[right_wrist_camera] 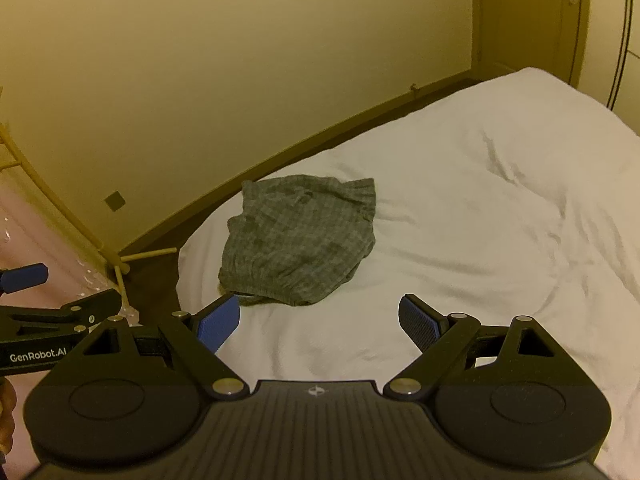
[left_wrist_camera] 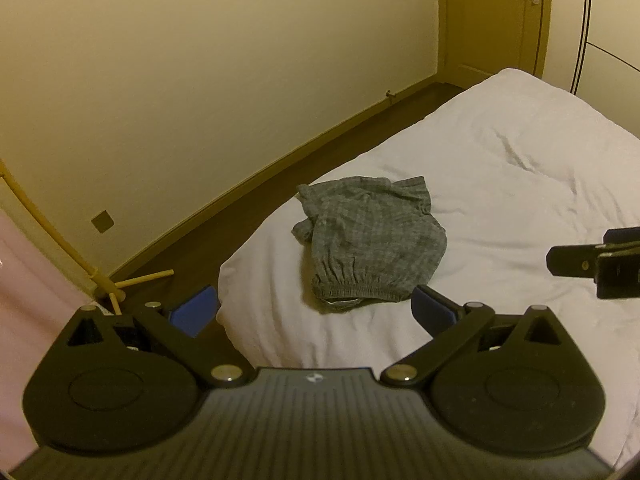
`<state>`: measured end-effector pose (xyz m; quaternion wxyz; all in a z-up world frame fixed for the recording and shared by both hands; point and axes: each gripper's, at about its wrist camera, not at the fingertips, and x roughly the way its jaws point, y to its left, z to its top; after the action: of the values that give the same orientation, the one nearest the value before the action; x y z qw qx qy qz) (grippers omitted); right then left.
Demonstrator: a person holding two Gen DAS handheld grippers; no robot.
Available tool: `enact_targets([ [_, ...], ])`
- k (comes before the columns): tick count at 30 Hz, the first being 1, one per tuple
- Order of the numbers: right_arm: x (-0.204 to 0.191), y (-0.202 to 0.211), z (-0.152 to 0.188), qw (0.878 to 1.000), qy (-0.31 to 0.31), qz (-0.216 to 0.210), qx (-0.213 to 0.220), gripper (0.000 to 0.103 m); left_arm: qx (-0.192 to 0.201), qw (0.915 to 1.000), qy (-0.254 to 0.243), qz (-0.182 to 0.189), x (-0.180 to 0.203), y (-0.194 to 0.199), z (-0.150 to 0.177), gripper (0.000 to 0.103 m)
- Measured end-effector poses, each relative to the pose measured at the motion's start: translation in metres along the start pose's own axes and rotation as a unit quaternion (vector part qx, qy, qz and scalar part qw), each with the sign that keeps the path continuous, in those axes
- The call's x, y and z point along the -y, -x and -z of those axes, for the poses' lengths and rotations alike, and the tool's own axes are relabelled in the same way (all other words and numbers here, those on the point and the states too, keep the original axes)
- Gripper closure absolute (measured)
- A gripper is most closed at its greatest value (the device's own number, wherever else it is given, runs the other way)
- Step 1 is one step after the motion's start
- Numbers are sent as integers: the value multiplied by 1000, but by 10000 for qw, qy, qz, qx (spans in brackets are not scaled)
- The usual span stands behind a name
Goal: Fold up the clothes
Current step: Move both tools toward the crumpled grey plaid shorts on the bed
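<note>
A grey checked pair of shorts lies crumpled on the white bed, its elastic waistband towards me, near the bed's left corner. My left gripper hovers open just short of the waistband, blue pads wide apart, holding nothing. In the right wrist view the shorts lie ahead and left. My right gripper is open and empty over bare sheet, its left pad close to the waistband. Each gripper shows at the edge of the other's view: the right one and the left one.
A dark floor strip runs between the bed and the cream wall. A wooden rack's foot and a pink sheet-covered thing stand at the left. A door is at the far right. Wrinkled sheet spreads to the right.
</note>
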<state>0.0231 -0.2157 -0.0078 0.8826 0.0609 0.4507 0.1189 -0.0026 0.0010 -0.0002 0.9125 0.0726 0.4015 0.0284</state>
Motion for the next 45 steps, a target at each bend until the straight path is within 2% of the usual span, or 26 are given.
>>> enact_targets([
  [4, 5, -1, -3, 9999, 38, 124, 31, 15, 90, 9998, 119, 103, -2, 3, 5, 1],
  [7, 12, -1, 0, 9998, 4, 160, 91, 15, -166, 9994, 145, 266, -10, -13, -5, 1],
  [11, 3, -19, -2, 9999, 39, 153, 62, 15, -132, 9998, 110, 73, 15, -12, -10, 1],
  [18, 9, -35, 1, 9999, -55, 117, -73, 15, -303, 9992, 153, 194, 11, -28, -6, 1],
  [23, 3, -53, -8, 9993, -157, 273, -191, 15, -407, 9984, 73, 393, -6, -51, -17, 1],
  [31, -19, -99, -43, 9944, -650, 763, -327, 15, -463, 9946, -359, 851, -49, -119, -56, 1],
  [38, -43, -129, -74, 9862, -1125, 1134, -426, 15, -465, 9880, -836, 1213, -90, -169, -98, 1],
  [45, -52, -146, -79, 9808, -1304, 1318, -598, 15, -592, 9808, -1141, 1467, -110, -201, -115, 1],
])
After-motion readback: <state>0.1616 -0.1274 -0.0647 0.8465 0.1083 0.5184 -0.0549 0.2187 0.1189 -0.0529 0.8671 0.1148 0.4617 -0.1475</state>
